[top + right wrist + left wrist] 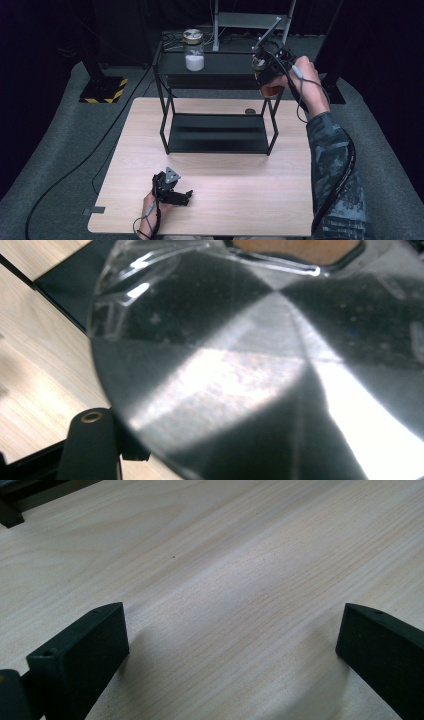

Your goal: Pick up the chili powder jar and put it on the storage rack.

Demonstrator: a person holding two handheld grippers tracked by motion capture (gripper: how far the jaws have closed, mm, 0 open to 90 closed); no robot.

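Brushed metal, a round lid (280, 370) on a clear jar (270, 89), is seen close up in the right gripper view, and the jaws of the right gripper (267, 70) are clamped on that jar. In the high view it is held in the air at the right end of the black rack's top shelf (220, 65), roughly level with it; its contents appear orange-brown, though little of them can be made out. A second jar (194, 50), with white powder, stands toward the shelf's left end, well apart. Free shelf surface lies to the left of the held jar. The left gripper (172, 192) rests on the wooden table (225, 570), jaws wide apart and empty, far from the shelf.
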